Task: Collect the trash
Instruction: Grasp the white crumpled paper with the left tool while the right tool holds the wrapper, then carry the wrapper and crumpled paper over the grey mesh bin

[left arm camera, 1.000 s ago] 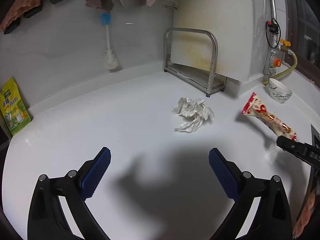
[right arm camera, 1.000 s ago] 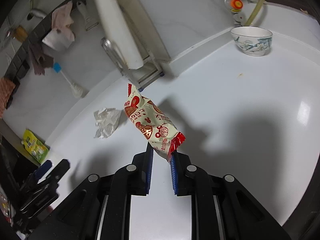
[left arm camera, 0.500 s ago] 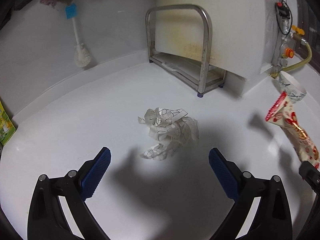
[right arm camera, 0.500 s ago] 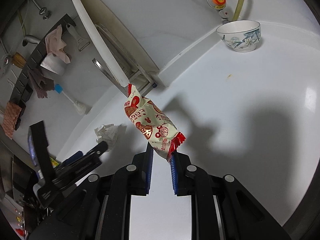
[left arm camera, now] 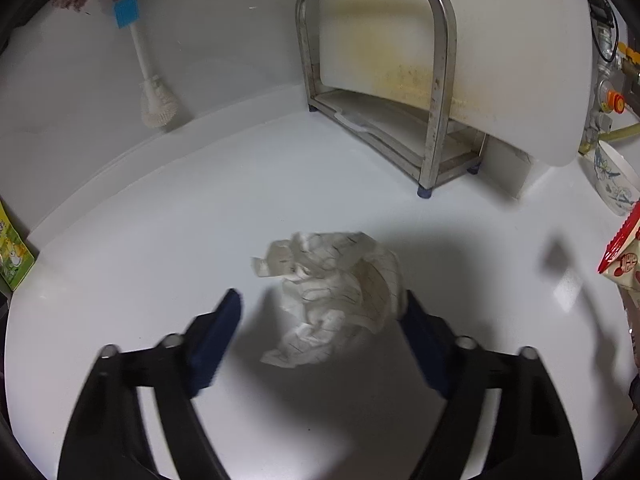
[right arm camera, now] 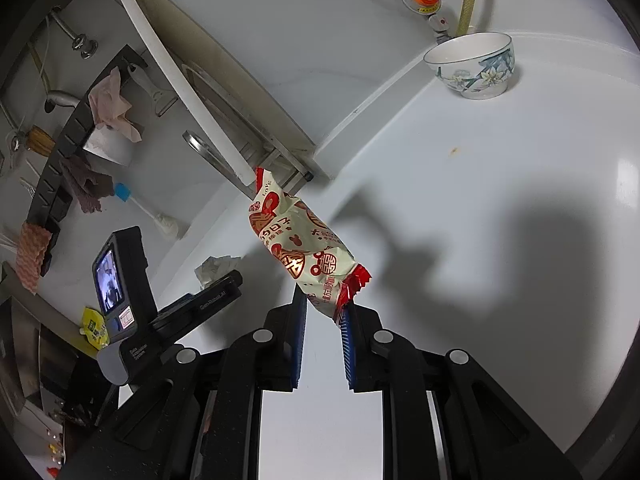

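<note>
Straddling the crumpled white lined-paper wad [left arm camera: 334,294] w/ fingers apart, the left gripper [left arm camera: 320,312] is sitting low over the white glossy countertop [left arm camera: 160,220]; wad is lying between the blue pads, right pad [left arm camera: 420,336] touching or nearly touching its 3 o'clock edge, left pad [left arm camera: 218,332] apart at 9 o'clock. Blur on the left finger, so exact gap is hard to judge. Paper is looking v. light, soft, springy — prob. compressing under squeeze, not slipping; best hold is across its thick middle, not the loose tail at 6 o'clock. Right gripper [right arm camera: 323,312] is clamped on the red-and-cream printed snack wrapper [right arm camera: 304,244], pinching its lower crimped end, wrapper sticking up toward 11 o'clock above the counter. Film looks slick & floppy. White floral ceramic bowl [right arm camera: 474,66] is sitting well apart at 1 o'clock.
</note>
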`<action>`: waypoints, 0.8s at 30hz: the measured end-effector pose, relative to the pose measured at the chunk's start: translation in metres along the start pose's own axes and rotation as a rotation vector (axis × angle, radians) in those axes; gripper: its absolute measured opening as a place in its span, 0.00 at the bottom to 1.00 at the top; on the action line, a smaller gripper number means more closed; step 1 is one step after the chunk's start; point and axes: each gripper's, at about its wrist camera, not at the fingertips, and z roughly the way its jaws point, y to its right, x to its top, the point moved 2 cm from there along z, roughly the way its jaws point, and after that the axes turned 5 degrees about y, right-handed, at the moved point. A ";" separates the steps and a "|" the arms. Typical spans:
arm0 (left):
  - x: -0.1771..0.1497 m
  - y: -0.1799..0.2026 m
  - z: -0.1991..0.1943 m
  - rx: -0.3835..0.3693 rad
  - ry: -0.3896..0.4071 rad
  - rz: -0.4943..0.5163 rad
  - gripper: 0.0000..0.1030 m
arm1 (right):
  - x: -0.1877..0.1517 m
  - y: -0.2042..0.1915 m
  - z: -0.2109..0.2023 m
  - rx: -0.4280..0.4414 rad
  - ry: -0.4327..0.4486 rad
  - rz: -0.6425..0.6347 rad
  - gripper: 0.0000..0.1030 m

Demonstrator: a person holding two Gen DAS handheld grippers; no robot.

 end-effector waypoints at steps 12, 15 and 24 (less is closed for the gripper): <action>-0.008 -0.012 -0.020 -0.076 0.078 -0.048 0.15 | -0.001 -0.001 -0.001 -0.002 0.008 -0.006 0.15; -0.017 -0.016 -0.040 -0.097 0.132 -0.057 0.15 | -0.002 -0.002 -0.002 0.000 0.010 -0.010 0.15; -0.060 -0.036 -0.099 -0.151 0.215 -0.055 0.15 | -0.008 -0.004 -0.007 0.011 0.025 -0.031 0.15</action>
